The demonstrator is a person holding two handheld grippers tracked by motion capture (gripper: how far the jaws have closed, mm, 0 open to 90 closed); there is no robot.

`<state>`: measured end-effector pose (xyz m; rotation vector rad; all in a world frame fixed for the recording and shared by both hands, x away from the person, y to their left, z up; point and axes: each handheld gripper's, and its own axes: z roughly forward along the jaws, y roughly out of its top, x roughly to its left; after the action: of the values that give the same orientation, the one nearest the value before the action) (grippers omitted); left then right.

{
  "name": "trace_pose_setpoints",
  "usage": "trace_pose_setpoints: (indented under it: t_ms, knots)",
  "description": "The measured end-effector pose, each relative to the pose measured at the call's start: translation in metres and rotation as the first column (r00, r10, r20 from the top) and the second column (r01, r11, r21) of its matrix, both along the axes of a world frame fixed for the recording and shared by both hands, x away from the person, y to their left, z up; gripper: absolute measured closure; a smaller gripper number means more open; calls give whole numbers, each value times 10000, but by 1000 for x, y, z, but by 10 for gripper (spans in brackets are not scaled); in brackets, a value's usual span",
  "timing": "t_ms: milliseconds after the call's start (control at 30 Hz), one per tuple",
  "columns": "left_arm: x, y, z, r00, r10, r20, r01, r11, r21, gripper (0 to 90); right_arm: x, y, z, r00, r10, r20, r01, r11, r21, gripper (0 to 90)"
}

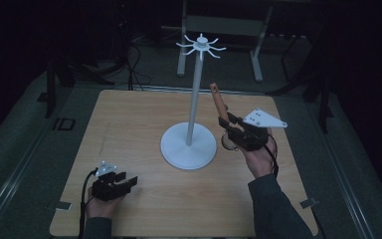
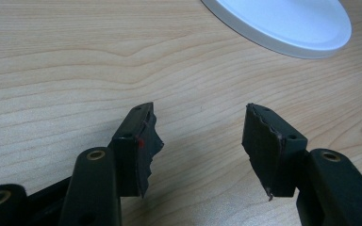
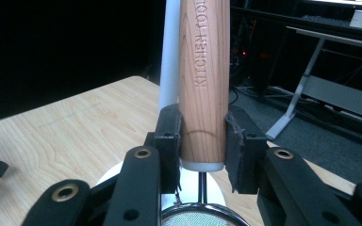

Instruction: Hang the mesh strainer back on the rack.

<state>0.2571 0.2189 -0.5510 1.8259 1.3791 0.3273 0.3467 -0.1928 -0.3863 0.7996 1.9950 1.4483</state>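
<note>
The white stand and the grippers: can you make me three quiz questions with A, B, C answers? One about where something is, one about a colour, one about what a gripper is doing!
1. Where is the white stand?
A. Near the middle of the wooden table
B. On the floor
C. In the left gripper

2. What colour is the handle that the right gripper holds?
A. Blue
B. Wood brown
C. Green

3. What is the left gripper doing?
A. Squeezing a cup
B. Holding the stand
C. Open with nothing in it

Answers:
1. A, the stand's round base sits near the centre of the tabletop in the high view.
2. B, the right gripper view shows a wood-grain handle stamped "KITCHEN TOOL" between the jaws.
3. C, the left gripper view shows its jaws apart with bare table between them.
</note>
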Motion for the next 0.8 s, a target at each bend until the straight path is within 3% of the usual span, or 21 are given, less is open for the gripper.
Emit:
trace_pose_setpoints:
  t_ms: [800]
  knots:
    - [0,-1,0,10000,-28,-9,28,10000,-17,450,0,-1,14,9997,-100,216,87,9982,591,693]
